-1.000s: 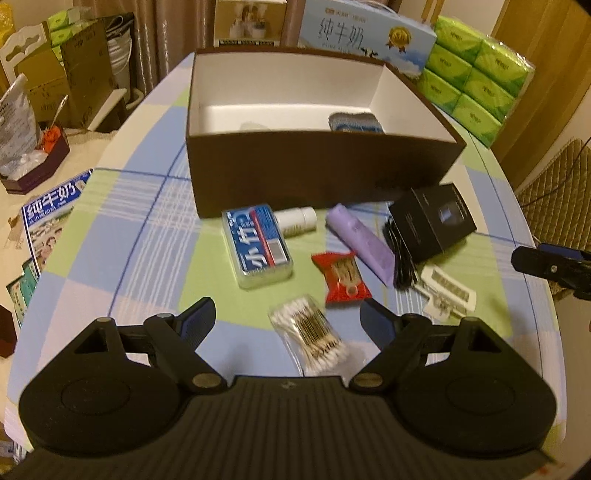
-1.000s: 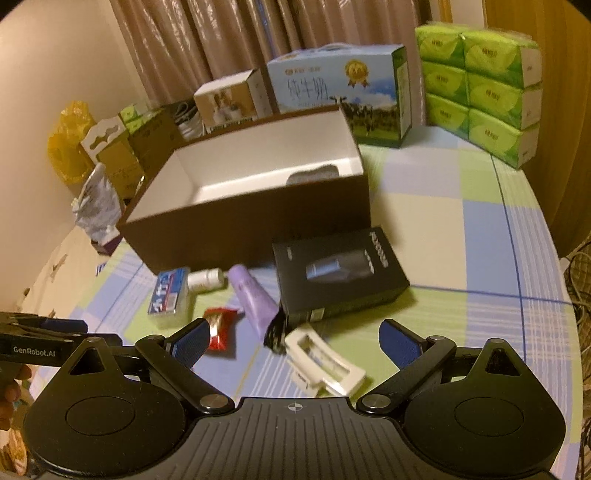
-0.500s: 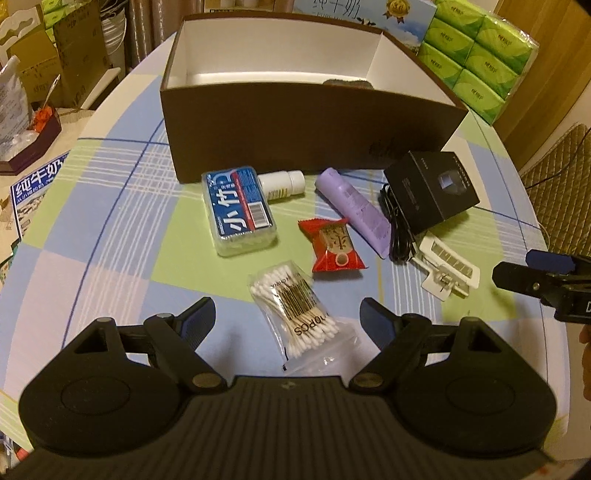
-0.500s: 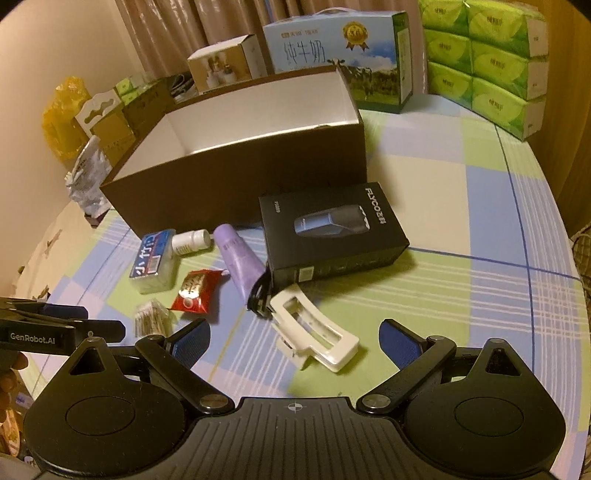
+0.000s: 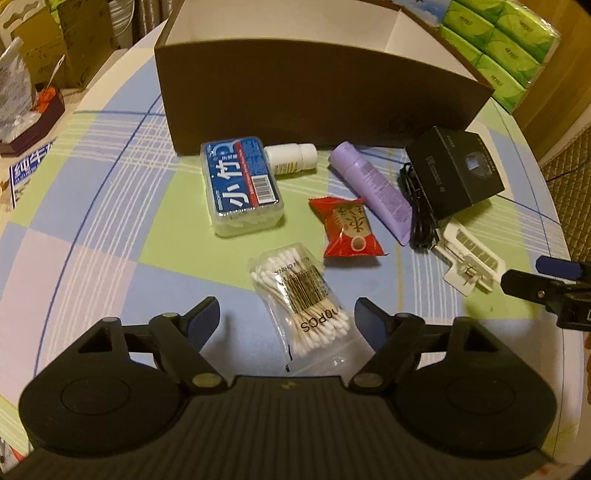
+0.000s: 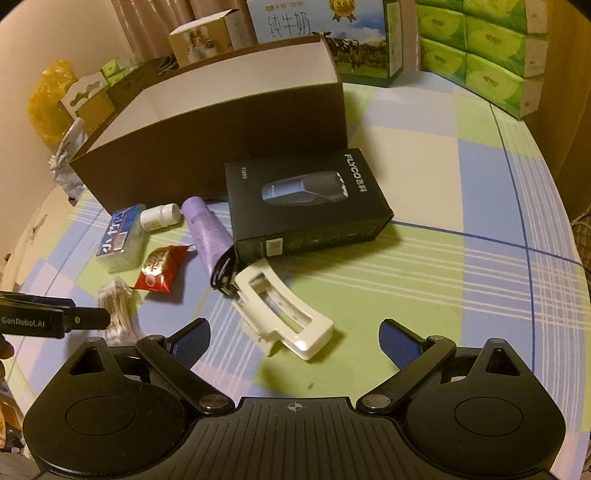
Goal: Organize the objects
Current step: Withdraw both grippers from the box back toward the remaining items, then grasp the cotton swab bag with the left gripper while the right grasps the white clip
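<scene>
Left gripper jaws closing astride cotton swab bag, pads apart

Warm dim light, beige curtains behind the checked tablecloth

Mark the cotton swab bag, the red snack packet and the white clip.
cotton swab bag (image 5: 301,291), left wrist view, on its barcode label.
red snack packet (image 5: 351,230), left wrist view, on the middle of the wrapper.
white clip (image 6: 284,306), right wrist view, on its frame's long side bar.
</scene>
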`<action>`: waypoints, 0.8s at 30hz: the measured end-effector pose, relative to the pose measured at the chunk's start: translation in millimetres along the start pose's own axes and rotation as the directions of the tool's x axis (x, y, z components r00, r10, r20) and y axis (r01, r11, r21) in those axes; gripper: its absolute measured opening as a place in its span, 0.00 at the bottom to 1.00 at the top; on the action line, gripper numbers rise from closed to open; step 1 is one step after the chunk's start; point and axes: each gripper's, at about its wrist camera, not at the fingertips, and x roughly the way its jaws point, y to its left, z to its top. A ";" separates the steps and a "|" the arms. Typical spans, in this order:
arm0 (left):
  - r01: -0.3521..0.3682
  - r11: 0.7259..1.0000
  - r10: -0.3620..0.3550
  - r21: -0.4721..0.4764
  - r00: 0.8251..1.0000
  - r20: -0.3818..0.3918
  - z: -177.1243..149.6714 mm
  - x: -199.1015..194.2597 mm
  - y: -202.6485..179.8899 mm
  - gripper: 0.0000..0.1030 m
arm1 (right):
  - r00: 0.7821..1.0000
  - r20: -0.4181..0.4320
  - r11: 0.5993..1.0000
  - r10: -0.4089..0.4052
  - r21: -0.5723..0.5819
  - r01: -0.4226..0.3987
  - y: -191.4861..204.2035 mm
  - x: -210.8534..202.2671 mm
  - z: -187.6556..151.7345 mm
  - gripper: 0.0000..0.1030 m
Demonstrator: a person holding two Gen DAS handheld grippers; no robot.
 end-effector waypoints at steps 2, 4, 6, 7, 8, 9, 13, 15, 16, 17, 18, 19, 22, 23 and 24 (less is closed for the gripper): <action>0.001 1.000 -0.001 -0.014 1.000 -0.002 1.7 3.0 0.5 0.73 | 1.000 -0.001 1.000 -0.006 0.005 0.006 -2.7 0.7 0.3 0.93; 0.006 1.000 -0.006 -0.022 1.000 0.001 3.9 5.8 0.2 0.73 | 1.000 -0.001 1.000 -0.011 0.011 0.011 -5.0 1.3 1.1 0.93; 0.006 1.000 -0.006 -0.029 1.000 0.001 6.3 10.0 -1.6 0.73 | 1.000 0.000 1.000 -0.015 0.014 0.015 -7.0 1.9 1.6 0.93; 0.003 1.000 -0.003 -0.029 1.000 -0.001 7.2 12.7 -2.6 0.73 | 1.000 0.000 1.000 -0.015 0.015 0.015 -7.8 2.1 2.0 0.93; -0.004 1.000 0.004 -0.026 1.000 -0.002 7.9 15.7 -4.2 0.73 | 1.000 0.000 1.000 -0.015 0.015 0.015 -8.4 2.6 2.4 0.93; -0.010 1.000 0.009 -0.022 1.000 -0.002 8.5 18.7 -5.6 0.73 | 1.000 0.000 1.000 -0.014 0.016 0.014 -8.7 2.9 2.4 0.93; -0.051 0.998 0.051 0.022 0.999 0.002 7.6 30.6 -8.2 0.63 | 1.000 -0.005 1.000 -0.006 0.018 0.006 -8.8 5.5 1.8 0.93; -0.066 0.997 0.066 0.040 0.998 0.003 5.8 36.0 -5.4 0.59 | 1.000 -0.011 1.000 -0.002 0.018 0.002 -8.1 7.9 1.0 0.93; -0.063 0.997 0.063 0.043 0.998 0.009 4.7 36.6 -2.4 0.57 | 1.000 -0.014 1.000 0.000 0.016 0.001 -7.9 9.2 0.6 0.93; -0.069 0.996 0.068 0.056 0.998 0.018 3.4 35.8 -0.6 0.50 | 1.000 -0.016 1.000 0.002 0.012 -0.002 -7.1 10.5 0.1 0.93; -0.073 0.995 0.072 0.073 0.997 0.023 2.4 35.1 0.4 0.42 | 1.000 -0.018 1.000 0.005 0.006 -0.005 -6.2 11.8 -0.2 0.93; -0.078 0.993 0.076 0.088 0.997 0.028 1.3 34.1 2.2 0.40 | 1.000 -0.021 1.000 0.007 -0.005 -0.007 -5.1 13.4 -0.3 0.92; -0.077 0.992 0.074 0.105 0.997 0.029 -3.2 30.7 13.2 0.39 | 1.000 -0.022 0.999 0.007 -0.051 -0.008 0.1 18.2 0.8 0.92; -0.081 0.991 0.079 0.109 0.996 0.029 -4.3 29.3 16.1 0.39 | 1.000 -0.020 0.998 0.008 -0.067 -0.009 1.8 20.2 1.4 0.92; -0.087 0.990 0.084 0.112 0.996 0.028 -5.4 27.8 19.7 0.39 | 1.000 -0.018 0.996 0.008 -0.087 -0.010 3.9 22.3 2.7 0.92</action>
